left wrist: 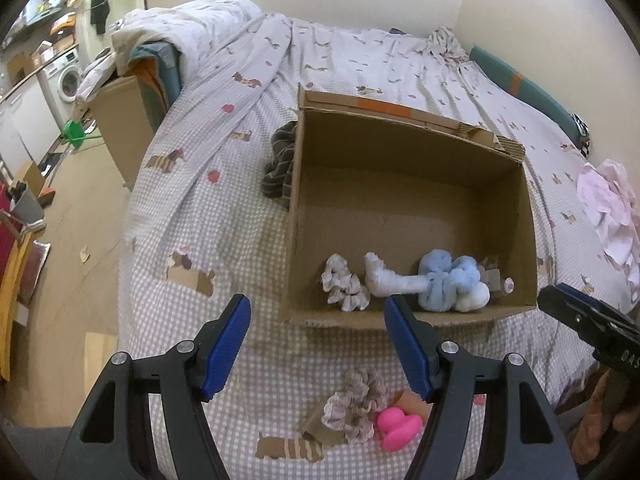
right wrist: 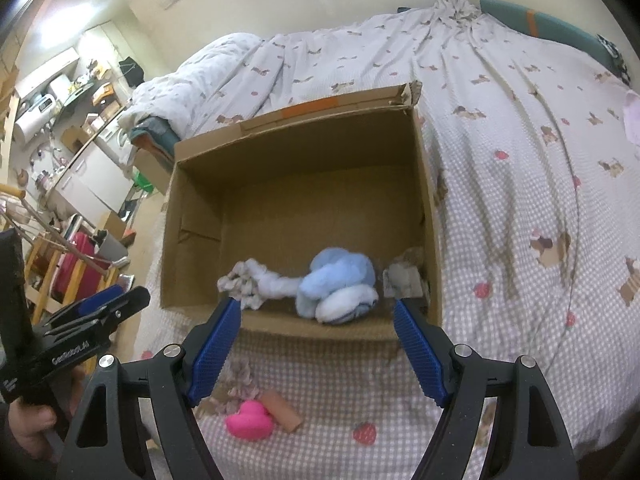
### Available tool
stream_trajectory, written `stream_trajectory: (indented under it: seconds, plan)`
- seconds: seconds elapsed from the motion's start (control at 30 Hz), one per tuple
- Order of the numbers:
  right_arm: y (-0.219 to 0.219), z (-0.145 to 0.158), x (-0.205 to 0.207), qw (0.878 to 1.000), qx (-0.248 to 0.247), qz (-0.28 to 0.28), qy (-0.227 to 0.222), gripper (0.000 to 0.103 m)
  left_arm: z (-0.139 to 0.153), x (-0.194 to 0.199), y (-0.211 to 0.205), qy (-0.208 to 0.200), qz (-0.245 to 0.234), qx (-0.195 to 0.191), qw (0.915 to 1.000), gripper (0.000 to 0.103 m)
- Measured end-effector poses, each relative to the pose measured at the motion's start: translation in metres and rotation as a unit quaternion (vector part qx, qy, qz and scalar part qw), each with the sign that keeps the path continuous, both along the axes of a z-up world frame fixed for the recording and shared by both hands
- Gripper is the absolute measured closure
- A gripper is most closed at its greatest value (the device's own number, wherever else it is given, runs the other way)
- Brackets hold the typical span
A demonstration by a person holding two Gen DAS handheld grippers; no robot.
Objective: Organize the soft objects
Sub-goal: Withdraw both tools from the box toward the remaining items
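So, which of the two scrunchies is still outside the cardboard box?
The beige scrunchie, lying on the bedspread beside the pink heart toy, below the open left tongs. The white scrunchie is already inside the cardboard box.

Both the left gripper and right gripper have black frames, silver screws and ribbed blue pads.

A bed covered in a pale checked sheet printed with brown dogs and red strawberries carries an open brown cardboard box near its front edge. In front of the box lie a beige ruffled fabric scrunchie, a bright pink heart-shaped soft toy touching it, and a tan cylinder just beside the toy. A dark striped cloth lies against the box's left wall, a crumpled pale pink cloth lies well apart on the right, and a bunched duvet in the same print is heaped at the far left.
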State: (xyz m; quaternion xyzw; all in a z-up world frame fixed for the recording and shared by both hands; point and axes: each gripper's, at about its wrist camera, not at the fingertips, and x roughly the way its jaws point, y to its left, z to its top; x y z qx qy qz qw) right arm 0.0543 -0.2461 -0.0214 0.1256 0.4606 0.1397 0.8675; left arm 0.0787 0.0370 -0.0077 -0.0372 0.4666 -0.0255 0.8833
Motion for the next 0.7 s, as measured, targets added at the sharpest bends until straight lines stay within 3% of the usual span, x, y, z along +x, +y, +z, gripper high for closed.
stream_trajectory:
  seconds: [0.43,0.7]
  plan:
    - [0.003,-0.005,-0.039,1.000,0.004,0.013,0.010,0.019,-0.020,-0.026,0.004,0.040,0.009,-0.003,0.9992,0.036]
    - [0.003,-0.020,-0.042,0.999,-0.002,0.014,0.033,0.019,-0.039,-0.026,0.012,0.073,0.023,0.002,0.9971,0.036]
